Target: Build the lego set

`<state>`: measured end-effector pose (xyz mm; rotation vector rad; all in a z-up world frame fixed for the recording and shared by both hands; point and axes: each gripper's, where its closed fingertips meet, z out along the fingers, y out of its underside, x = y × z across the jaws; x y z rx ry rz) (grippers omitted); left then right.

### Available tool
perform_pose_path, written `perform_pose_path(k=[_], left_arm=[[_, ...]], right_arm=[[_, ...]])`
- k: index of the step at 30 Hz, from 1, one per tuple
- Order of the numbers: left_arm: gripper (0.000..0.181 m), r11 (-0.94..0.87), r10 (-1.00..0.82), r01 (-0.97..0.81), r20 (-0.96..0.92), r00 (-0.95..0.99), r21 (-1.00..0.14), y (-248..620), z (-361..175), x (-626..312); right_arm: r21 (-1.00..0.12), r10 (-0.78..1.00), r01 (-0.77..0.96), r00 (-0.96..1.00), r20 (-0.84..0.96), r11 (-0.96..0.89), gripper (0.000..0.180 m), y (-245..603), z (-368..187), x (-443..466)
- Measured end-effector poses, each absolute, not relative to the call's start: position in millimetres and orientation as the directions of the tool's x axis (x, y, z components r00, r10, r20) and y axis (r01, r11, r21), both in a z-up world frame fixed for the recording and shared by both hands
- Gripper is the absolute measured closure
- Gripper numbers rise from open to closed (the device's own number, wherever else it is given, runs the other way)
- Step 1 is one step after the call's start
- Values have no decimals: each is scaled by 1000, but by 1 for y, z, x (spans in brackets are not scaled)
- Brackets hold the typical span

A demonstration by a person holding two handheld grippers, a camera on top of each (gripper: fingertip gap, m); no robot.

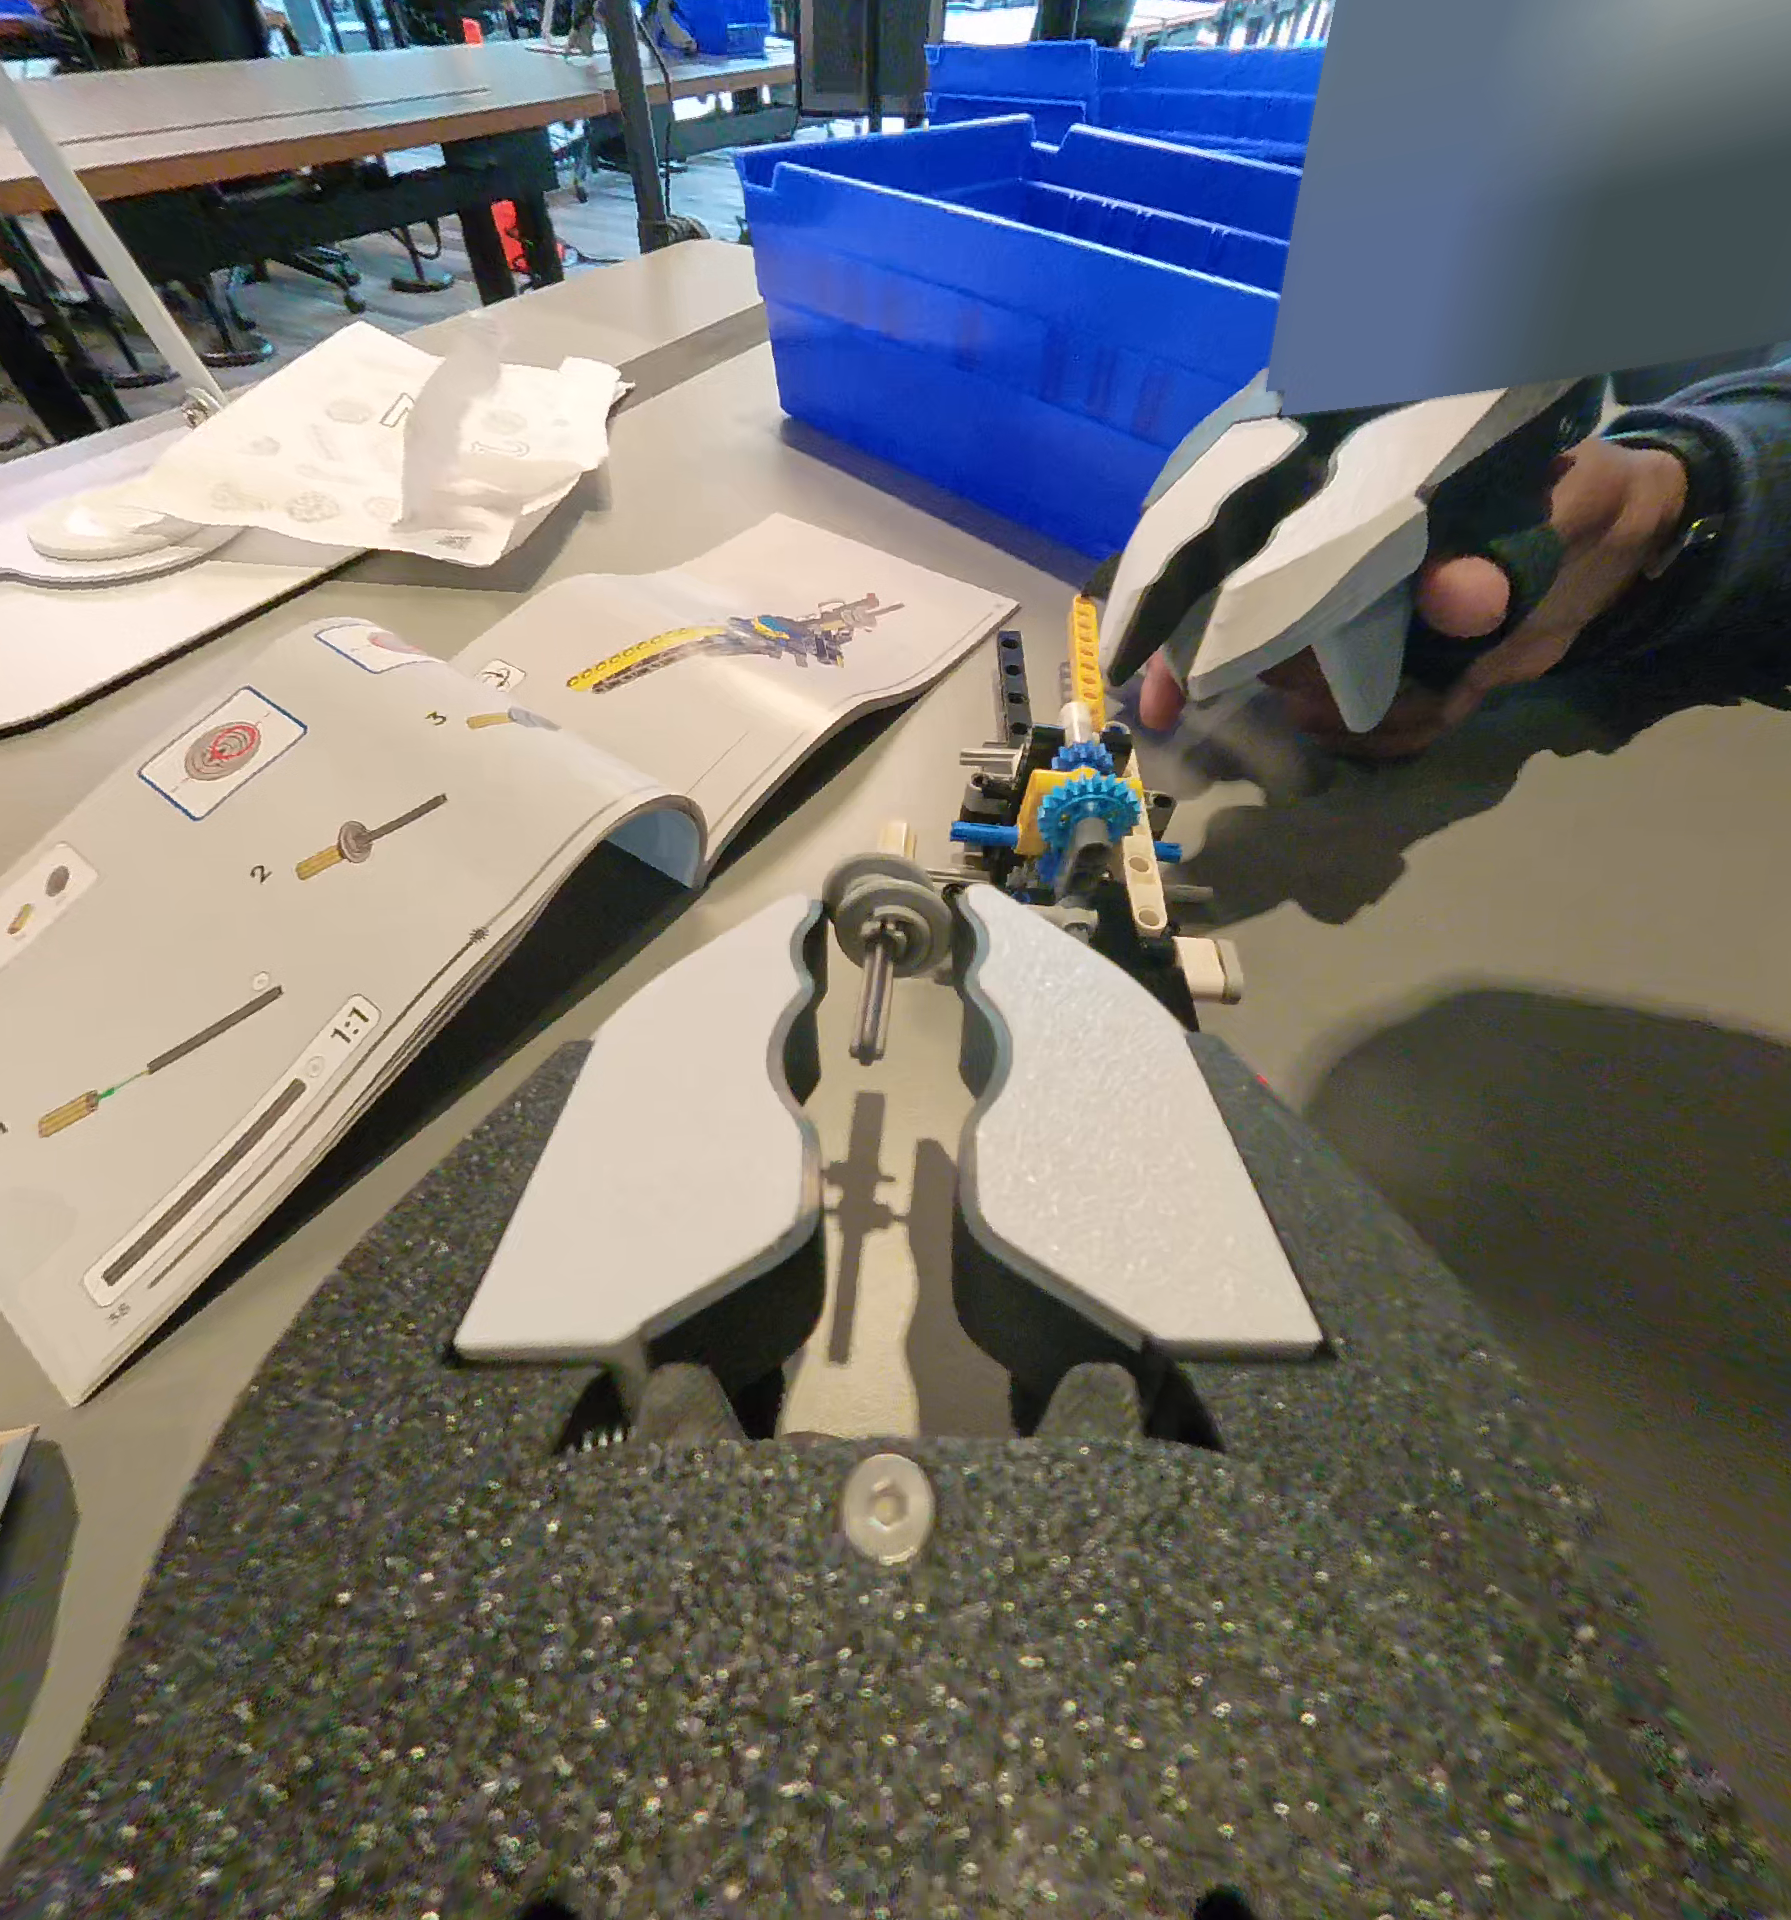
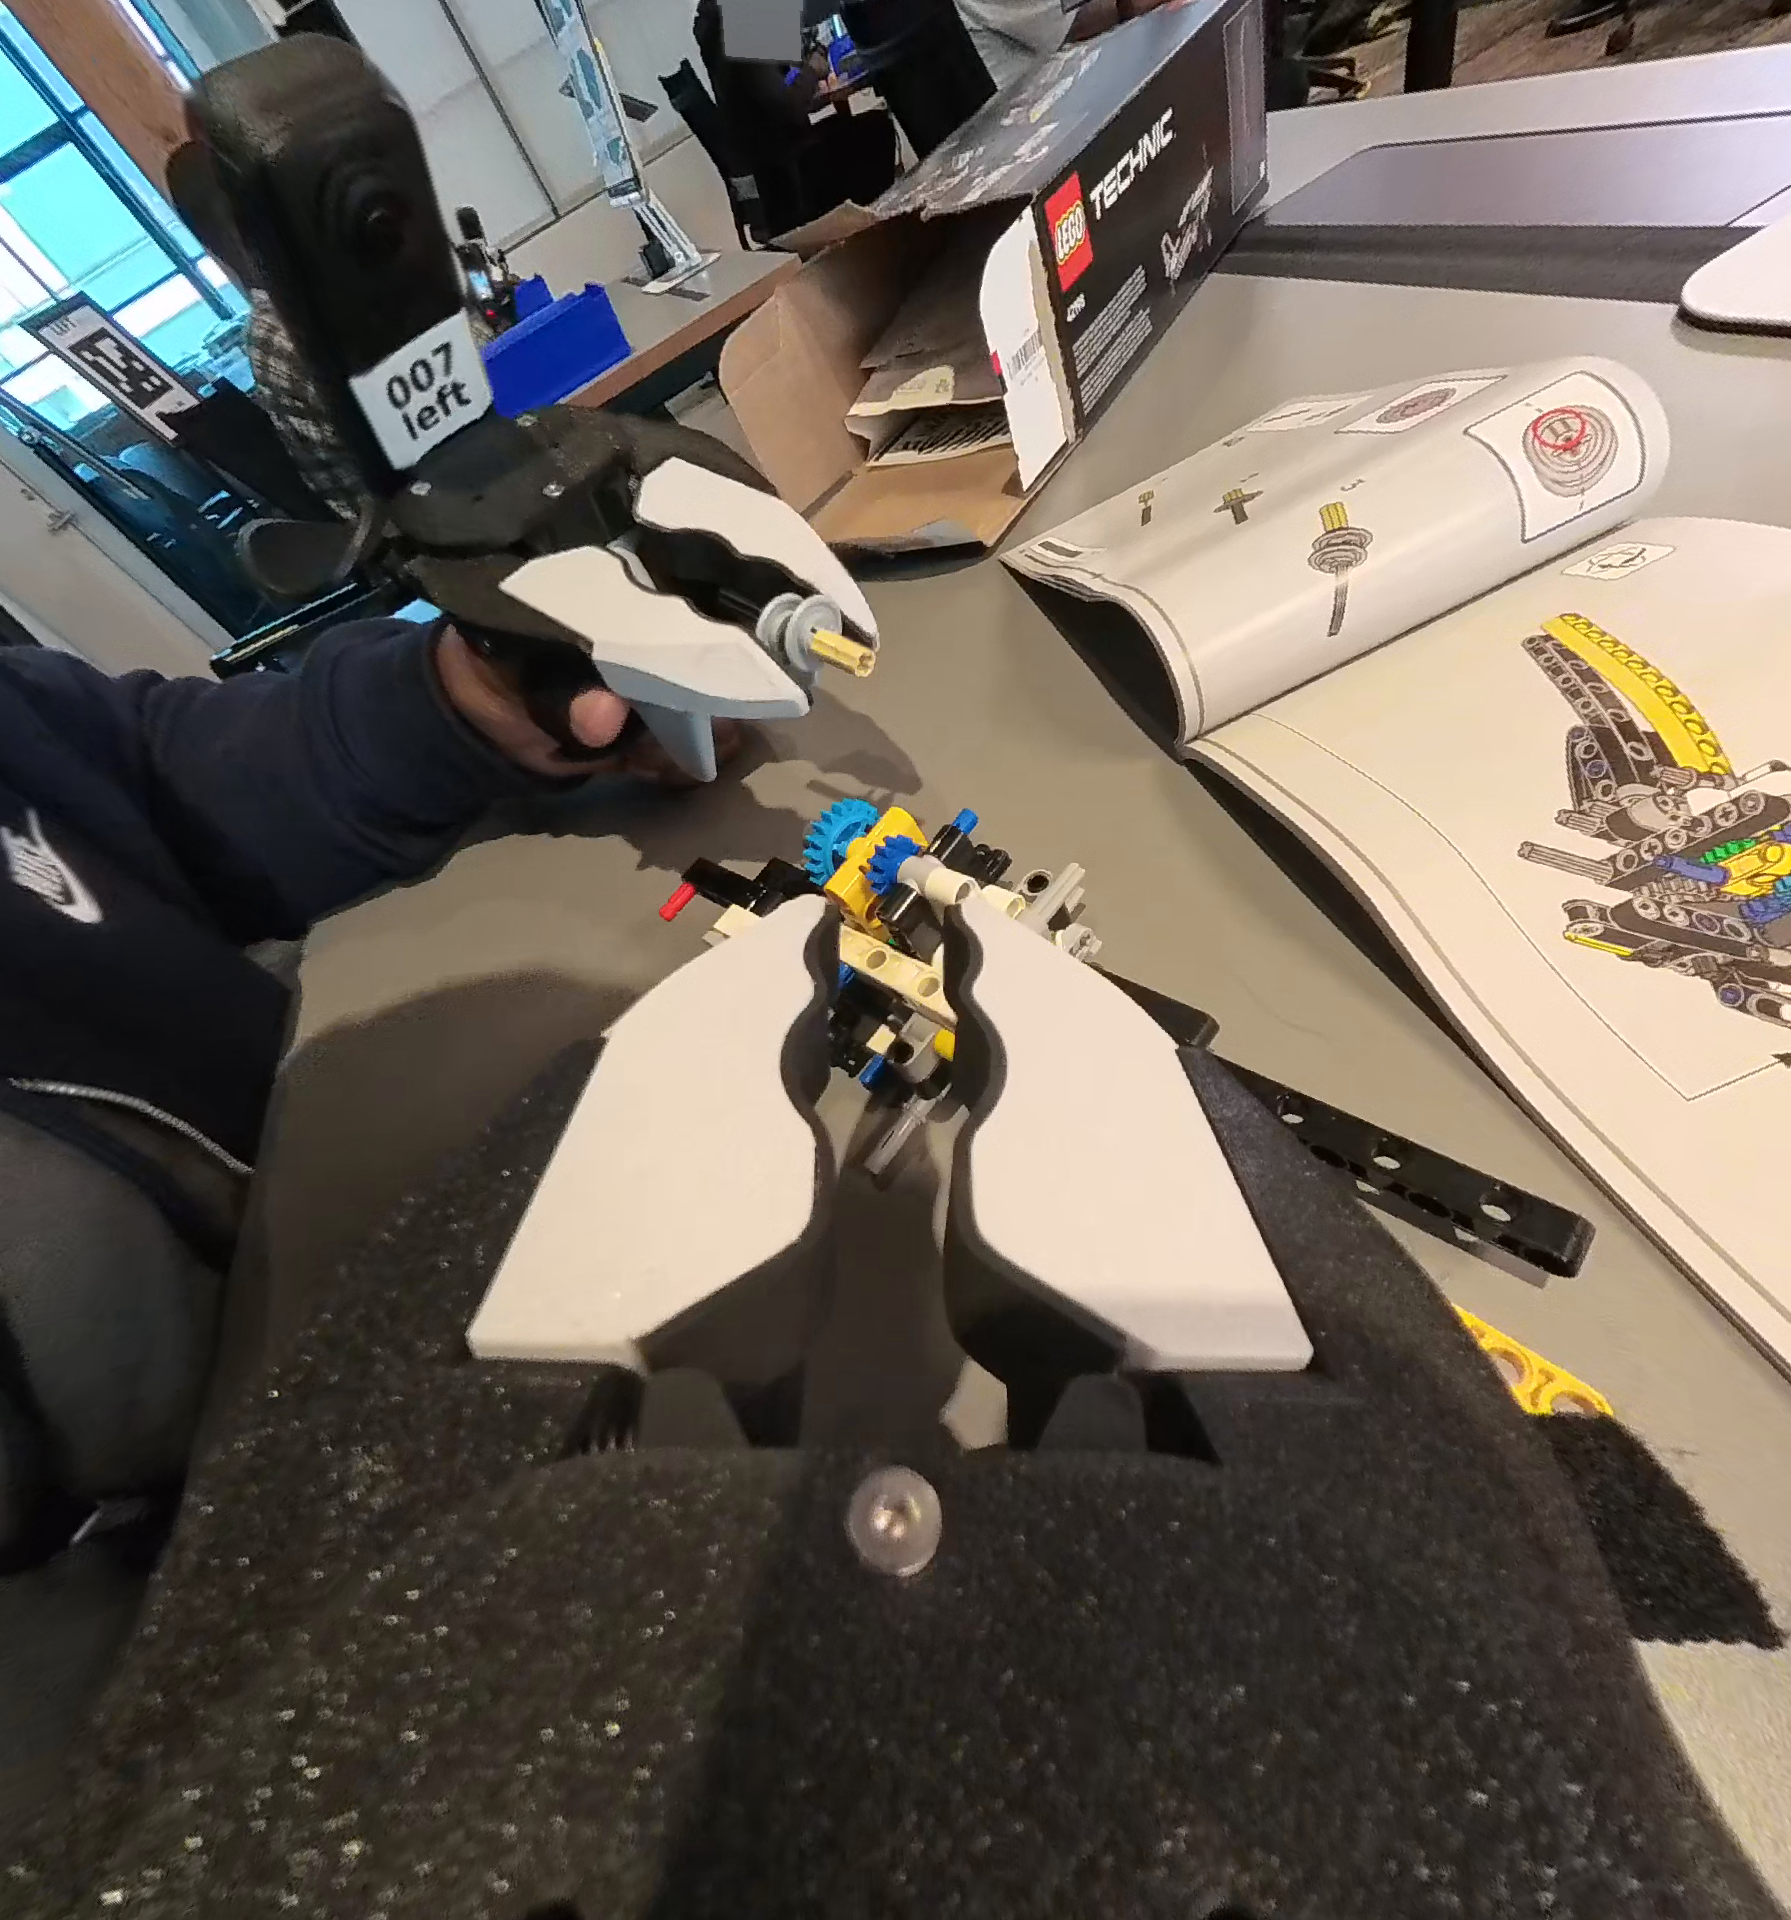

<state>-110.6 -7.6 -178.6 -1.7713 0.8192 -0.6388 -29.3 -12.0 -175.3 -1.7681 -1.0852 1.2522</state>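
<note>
Grey pulley-and-axle piece (image 1: 886, 935) pinched in our left tongs (image 1: 889, 920); right tongs (image 2: 886, 925) clamp the model (image 2: 891, 894) at twelve o'clock; next, we align and insert

1. I see a grey wheel (image 1: 889, 912) on a dark axle (image 1: 872, 1003), with a tan connector (image 2: 842, 652) at the tip, off the table.
2. At 1 o'clock of it, the partial build (image 1: 1078, 821) lies on the table: blue gears, yellow and black beams.
</note>
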Motion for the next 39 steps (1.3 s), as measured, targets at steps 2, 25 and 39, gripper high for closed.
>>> perform_pose_path(k=[2, 25, 39], left_arm=[[158, -226, -776, -234, 30, 630, -946, -7, -179, -111], [158, 14, -688, -586, -433, 582, -810, -4, -192, -112], [158, 263, -505, -791, -778, 374, -552, -3, -182, -116]], right_arm=[[-886, 913, 234, 184, -364, -400, 161, -12, -176, -30], [-902, 939, 274, 182, -293, -334, 161, -16, -175, -39], [-924, 964, 292, 175, -201, -246, 161, -13, -157, -52]])
